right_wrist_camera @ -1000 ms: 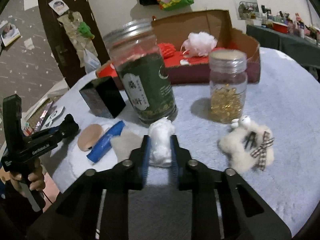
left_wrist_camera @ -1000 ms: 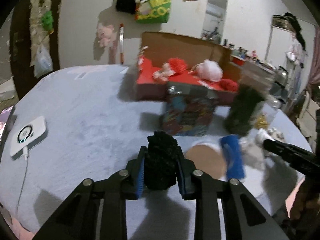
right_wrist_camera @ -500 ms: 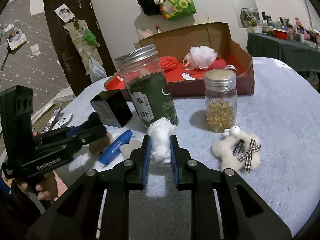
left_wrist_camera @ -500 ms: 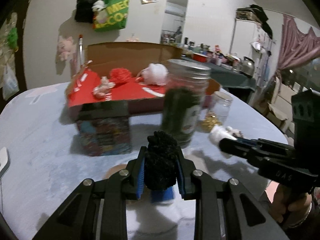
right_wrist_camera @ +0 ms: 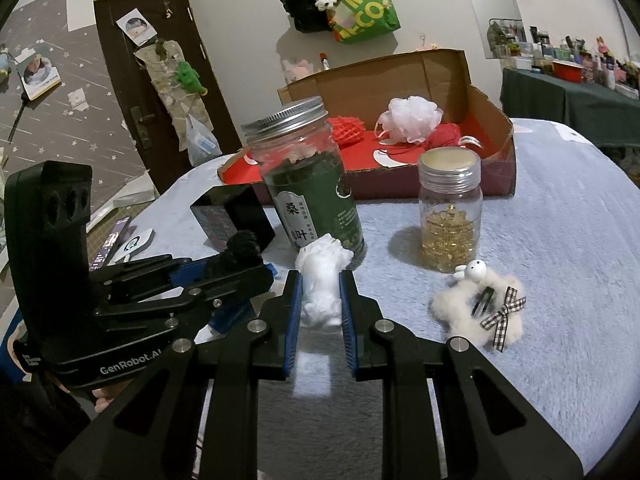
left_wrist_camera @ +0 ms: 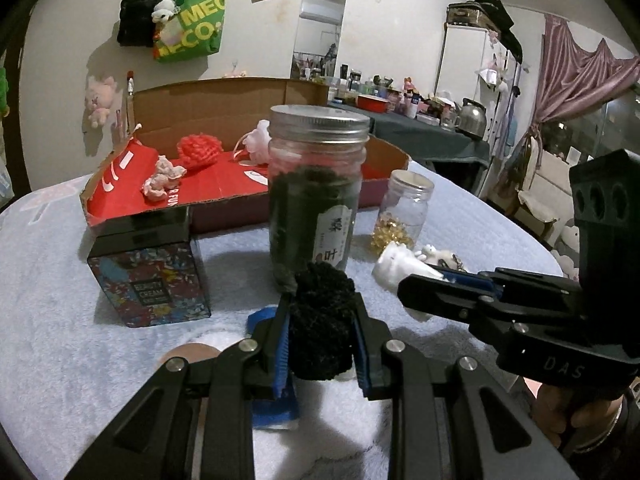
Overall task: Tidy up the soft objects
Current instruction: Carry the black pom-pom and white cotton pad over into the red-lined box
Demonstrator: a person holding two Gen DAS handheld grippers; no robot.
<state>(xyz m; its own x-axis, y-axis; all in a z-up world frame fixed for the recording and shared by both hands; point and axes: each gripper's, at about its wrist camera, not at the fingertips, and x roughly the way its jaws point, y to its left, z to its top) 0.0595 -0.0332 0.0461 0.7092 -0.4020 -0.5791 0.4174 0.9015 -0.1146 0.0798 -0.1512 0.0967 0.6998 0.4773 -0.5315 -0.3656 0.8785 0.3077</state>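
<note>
Left tool (left_wrist_camera: 322, 340): black angular linkage arms with ribbed blue pads, closed onto a black fuzzy pom-pom (left_wrist_camera: 322, 320), a rounded, shaggy ball that bulges above the pads. It is held above the worktop (left_wrist_camera: 60, 340), which is draped in a pale blue, short-pile plush cover. Below it lie a flat blue object (left_wrist_camera: 276, 404) and a tan disc (left_wrist_camera: 188, 354).

Right tool (right_wrist_camera: 320, 312): same construction, jaws drawn close and clamped on a white cottony plush piece (right_wrist_camera: 322, 280), lumpy and irregular in outline, held just in front of the tall jar (right_wrist_camera: 308, 180).

The tall jar is clear and cylindrical, with a ridged metal screw lid, dark green contents and a green label. Right of it stands a shorter clear jar (right_wrist_camera: 450, 212) with a clear plastic cap, partly filled with glossy golden capsules. A fluffy cream sheep toy (right_wrist_camera: 480, 304), with a small smooth white head, a black clip and a checked ribbon bow, lies on the cover near the short jar. A glossy rectangular box (left_wrist_camera: 148, 272) with a black lid and speckled multicolour sides stands left of the tall jar.

Behind these, an open corrugated cardboard box (right_wrist_camera: 492, 128) with a red interior holds a white mesh bath pouf (right_wrist_camera: 410, 118), a red netted ball (left_wrist_camera: 199, 150) and a small pink plush (left_wrist_camera: 162, 178).
</note>
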